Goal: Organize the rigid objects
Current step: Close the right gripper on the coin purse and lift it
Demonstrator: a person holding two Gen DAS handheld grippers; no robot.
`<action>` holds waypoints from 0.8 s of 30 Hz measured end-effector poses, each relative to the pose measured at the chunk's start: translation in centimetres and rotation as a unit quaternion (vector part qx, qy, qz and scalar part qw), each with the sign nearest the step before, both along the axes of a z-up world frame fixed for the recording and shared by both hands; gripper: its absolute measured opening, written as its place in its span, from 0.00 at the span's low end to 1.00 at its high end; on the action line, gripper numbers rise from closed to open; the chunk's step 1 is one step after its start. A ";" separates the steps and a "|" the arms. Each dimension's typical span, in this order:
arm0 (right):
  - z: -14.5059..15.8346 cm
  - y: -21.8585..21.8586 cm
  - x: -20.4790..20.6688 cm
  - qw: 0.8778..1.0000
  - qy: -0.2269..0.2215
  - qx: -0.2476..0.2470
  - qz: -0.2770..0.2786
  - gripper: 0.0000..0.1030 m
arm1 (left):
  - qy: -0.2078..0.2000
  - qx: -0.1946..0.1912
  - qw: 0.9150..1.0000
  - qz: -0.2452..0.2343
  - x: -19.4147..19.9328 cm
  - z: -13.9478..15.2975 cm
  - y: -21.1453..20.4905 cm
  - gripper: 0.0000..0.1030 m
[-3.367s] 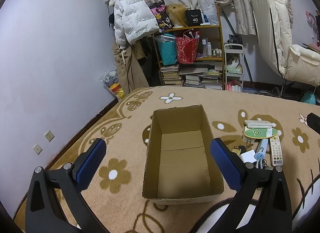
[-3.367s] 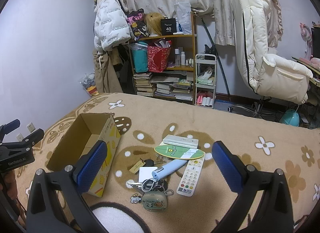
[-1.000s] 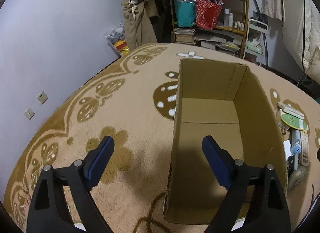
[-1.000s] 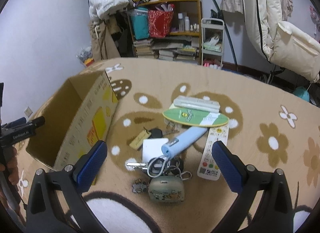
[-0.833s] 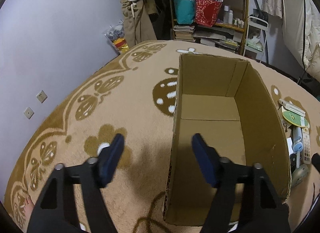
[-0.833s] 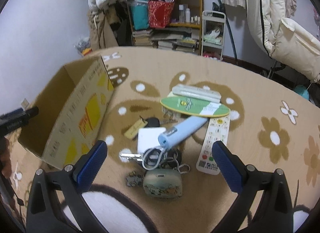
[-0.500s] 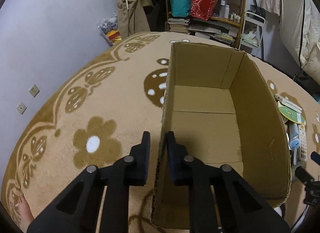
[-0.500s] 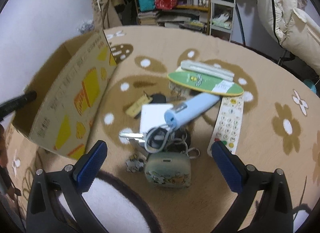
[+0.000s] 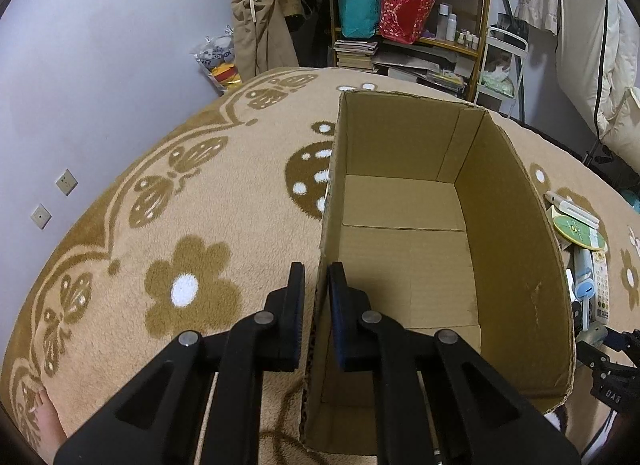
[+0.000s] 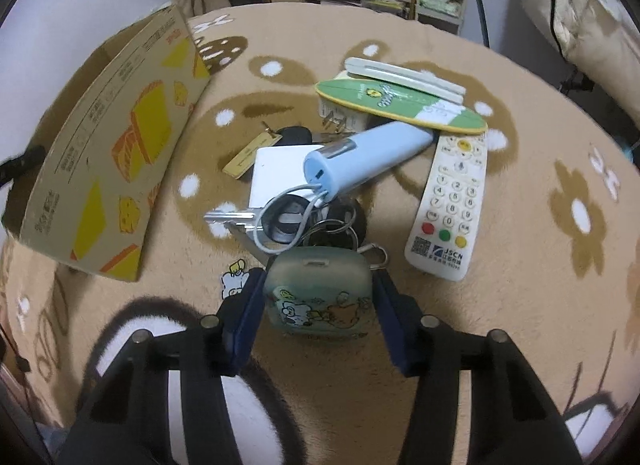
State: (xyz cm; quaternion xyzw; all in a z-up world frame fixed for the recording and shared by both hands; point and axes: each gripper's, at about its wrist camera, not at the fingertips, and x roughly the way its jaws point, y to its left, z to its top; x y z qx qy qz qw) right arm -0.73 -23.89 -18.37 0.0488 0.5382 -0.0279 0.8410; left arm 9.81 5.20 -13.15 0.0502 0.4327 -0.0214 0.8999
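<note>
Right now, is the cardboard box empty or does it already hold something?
Empty. The left wrist view looks straight into the cardboard box: bare floor flaps, nothing on them. The left gripper is clamped on its near wall.

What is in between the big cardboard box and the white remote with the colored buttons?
In the right wrist view, between the cardboard box and the remote lie a white card, a wooden key tag, a light blue tube and keys.

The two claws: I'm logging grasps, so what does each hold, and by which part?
Left claw pinches the cardboard box by its near-left wall rim. Right claw straddles the green case at its sides; contact cannot be told.
</note>
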 end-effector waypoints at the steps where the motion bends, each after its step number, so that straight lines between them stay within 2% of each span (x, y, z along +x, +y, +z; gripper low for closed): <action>1: 0.1 0.2 0.0 1.000 0.001 -0.007 0.001 0.55 | 0.000 -0.001 1.000 0.000 0.0 0.0 0.0 0.10; 6: 0.9 0.1 -0.1 1.000 -0.015 -0.011 -0.004 0.55 | -0.001 -0.010 1.000 0.003 0.0 0.1 0.1 0.09; 12: 2.4 -0.9 -0.1 0.998 -0.044 0.004 -0.035 0.55 | -0.004 -0.006 1.000 0.002 -0.1 0.3 0.0 0.09; 24: 7.3 -1.1 0.4 0.992 -0.113 0.010 -0.052 0.55 | -0.011 -0.002 1.000 0.001 -0.2 0.6 -0.1 0.09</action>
